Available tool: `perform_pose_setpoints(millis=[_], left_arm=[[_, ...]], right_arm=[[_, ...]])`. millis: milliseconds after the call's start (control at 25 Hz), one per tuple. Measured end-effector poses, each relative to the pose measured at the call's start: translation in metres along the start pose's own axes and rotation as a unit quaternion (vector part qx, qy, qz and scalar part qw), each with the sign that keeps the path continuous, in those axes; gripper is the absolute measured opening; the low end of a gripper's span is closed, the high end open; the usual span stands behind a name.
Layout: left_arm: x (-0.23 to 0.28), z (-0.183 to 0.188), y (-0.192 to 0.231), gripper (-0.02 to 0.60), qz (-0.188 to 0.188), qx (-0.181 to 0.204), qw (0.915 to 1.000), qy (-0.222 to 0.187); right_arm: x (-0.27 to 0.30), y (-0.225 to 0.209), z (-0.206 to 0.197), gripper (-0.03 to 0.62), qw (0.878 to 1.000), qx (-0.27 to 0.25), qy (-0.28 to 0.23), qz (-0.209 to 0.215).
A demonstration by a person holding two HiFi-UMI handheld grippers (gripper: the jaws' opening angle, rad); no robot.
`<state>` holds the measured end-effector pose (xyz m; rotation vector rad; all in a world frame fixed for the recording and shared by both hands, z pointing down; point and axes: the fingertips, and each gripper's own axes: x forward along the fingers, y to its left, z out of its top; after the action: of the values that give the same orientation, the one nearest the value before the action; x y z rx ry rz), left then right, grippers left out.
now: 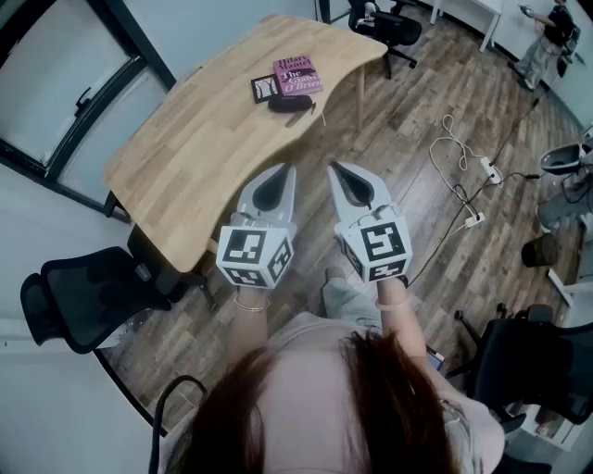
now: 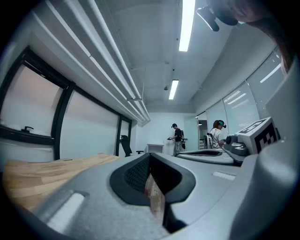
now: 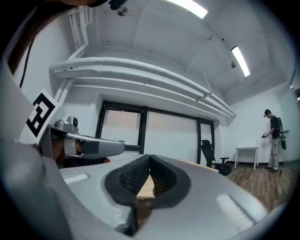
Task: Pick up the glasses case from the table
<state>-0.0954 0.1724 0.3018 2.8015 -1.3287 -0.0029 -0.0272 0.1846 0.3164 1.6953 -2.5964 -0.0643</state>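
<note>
The dark glasses case (image 1: 290, 103) lies on the far part of the wooden table (image 1: 204, 139), just in front of a purple book (image 1: 298, 76) and a small black-and-white card (image 1: 265, 88). My left gripper (image 1: 289, 169) and right gripper (image 1: 334, 168) are held side by side, level, above the floor off the table's near right edge, well short of the case. Both are shut with nothing between their jaws. In the left gripper view the left gripper (image 2: 149, 155) points past the tabletop (image 2: 42, 171). The right gripper (image 3: 149, 157) shows a strip of table beyond its closed tips.
A black office chair (image 1: 79, 292) stands at the lower left, another (image 1: 394, 28) beyond the table's far end, and a third (image 1: 537, 356) at the lower right. Cables and a power strip (image 1: 468, 176) lie on the wood floor. A person (image 1: 556, 28) stands far off.
</note>
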Motion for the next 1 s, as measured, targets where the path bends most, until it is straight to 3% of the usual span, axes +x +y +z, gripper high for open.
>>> perform_pose_setpoints(millis=[360,600,1000], left_arm=[[0.054,0.001,0.013,0.009,0.004,-0.005,0.9999,-0.008],[0.081,0.0,0.022,0.009,0.009,-0.007,0.9999,-0.005],[0.124,-0.003,0.029,0.009,0.03,-0.007,0.9995,0.002]], right_arm=[[0.034,-0.041,-0.009,0.003,1.0,-0.01,0.008,-0.012],[0.053,-0.055,-0.011,0.003,0.998,0.047,0.009,0.026],[0.08,-0.09,-0.012,0.003,0.999,0.015,0.0,0.031]])
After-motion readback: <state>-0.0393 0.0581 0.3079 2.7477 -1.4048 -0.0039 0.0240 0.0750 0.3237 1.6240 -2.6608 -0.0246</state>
